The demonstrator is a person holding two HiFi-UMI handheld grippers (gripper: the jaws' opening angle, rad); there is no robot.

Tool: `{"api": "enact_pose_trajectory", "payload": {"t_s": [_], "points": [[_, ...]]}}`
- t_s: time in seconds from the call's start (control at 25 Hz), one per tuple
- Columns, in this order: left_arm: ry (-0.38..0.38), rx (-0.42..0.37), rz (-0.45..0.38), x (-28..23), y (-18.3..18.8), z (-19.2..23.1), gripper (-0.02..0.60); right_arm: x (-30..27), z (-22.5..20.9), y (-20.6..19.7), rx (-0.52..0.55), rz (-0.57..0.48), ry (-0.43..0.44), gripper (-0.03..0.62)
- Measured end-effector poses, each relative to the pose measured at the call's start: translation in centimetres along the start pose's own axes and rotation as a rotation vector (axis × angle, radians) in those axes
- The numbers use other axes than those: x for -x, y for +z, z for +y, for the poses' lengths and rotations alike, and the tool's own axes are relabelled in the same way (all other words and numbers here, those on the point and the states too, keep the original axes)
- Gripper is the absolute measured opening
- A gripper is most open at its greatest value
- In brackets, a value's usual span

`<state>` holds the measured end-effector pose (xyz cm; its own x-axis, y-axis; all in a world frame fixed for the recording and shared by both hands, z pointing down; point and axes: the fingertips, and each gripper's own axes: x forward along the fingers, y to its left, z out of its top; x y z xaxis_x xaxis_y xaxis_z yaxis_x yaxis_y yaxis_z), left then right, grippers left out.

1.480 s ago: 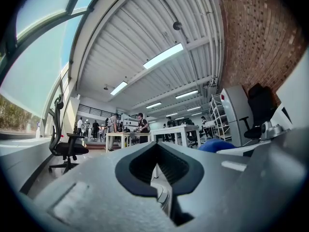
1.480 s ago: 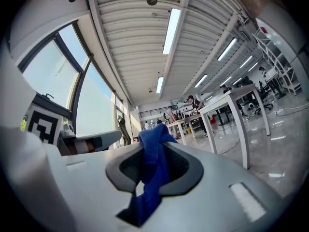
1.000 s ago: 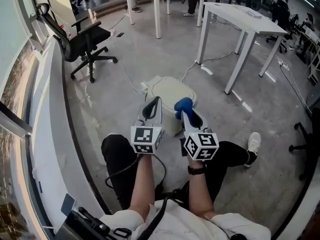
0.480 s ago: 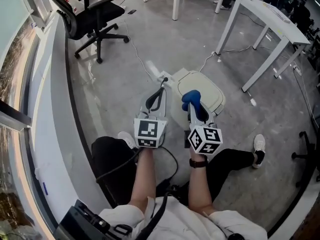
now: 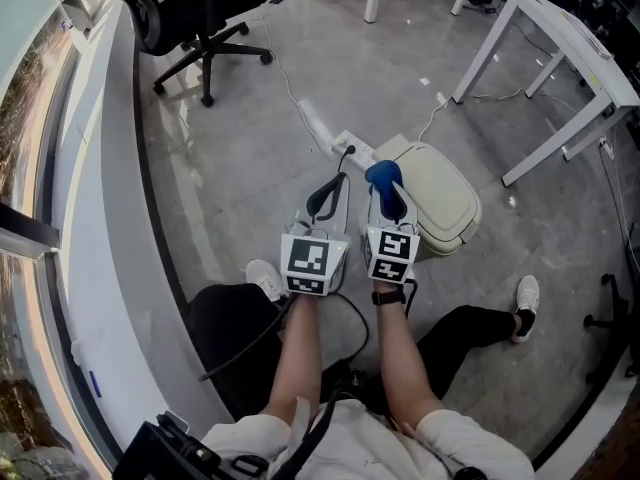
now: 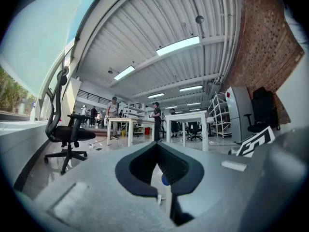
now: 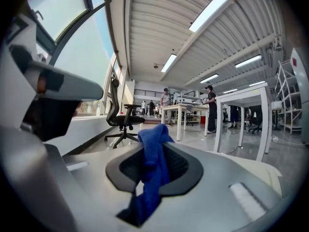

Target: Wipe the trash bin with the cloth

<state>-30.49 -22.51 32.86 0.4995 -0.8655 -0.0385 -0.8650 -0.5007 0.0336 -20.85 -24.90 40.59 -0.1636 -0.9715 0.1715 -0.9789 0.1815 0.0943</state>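
The cream trash bin [image 5: 440, 200] stands on the grey floor in front of the person's legs; its pale lid [image 7: 263, 170] also shows low right in the right gripper view. My right gripper [image 5: 385, 184] is shut on a blue cloth [image 5: 381, 173], just left of the bin's near edge. In the right gripper view the cloth [image 7: 152, 163] hangs down between the jaws of the right gripper [image 7: 153, 135]. My left gripper [image 5: 341, 178] hovers beside it over bare floor, shut and empty. The left gripper view shows the left gripper [image 6: 157, 145] with its jaw tips touching.
A black office chair [image 5: 200, 8] stands at the back left, and a white table [image 5: 570, 48] at the back right. A power strip with its cable [image 5: 340, 140] lies on the floor just beyond the grippers. A long window ledge [image 5: 100, 168] runs along the left. The person's shoe [image 5: 524, 298] is at right.
Both grippers have drawn closer together. The bin now lies to the right of the right gripper instead of behind both. The cloth stays clamped.
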Motion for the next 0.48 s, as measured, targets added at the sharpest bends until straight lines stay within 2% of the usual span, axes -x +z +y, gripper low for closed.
{"api": "enact_pose_trajectory", "payload": {"t_s": [0.16, 0.36, 0.48], "points": [[-0.008, 0.022, 0.004, -0.7, -1.1, 0.3, -0.005, -2.2, 1.1, -4.4, 0.081, 0.079, -0.015, 0.06], [-0.009, -0.05, 0.036, -1.8, -2.5, 0.0, -0.005, -3.5, 3.6, -8.0, 0.245, 0.104, -0.044, 0.06], [-0.008, -0.063, 0.036, -2.1, -3.3, 0.4, -0.005, -4.1, 4.2, -12.5, 0.259, 0.179, -0.053, 0.06]]}}
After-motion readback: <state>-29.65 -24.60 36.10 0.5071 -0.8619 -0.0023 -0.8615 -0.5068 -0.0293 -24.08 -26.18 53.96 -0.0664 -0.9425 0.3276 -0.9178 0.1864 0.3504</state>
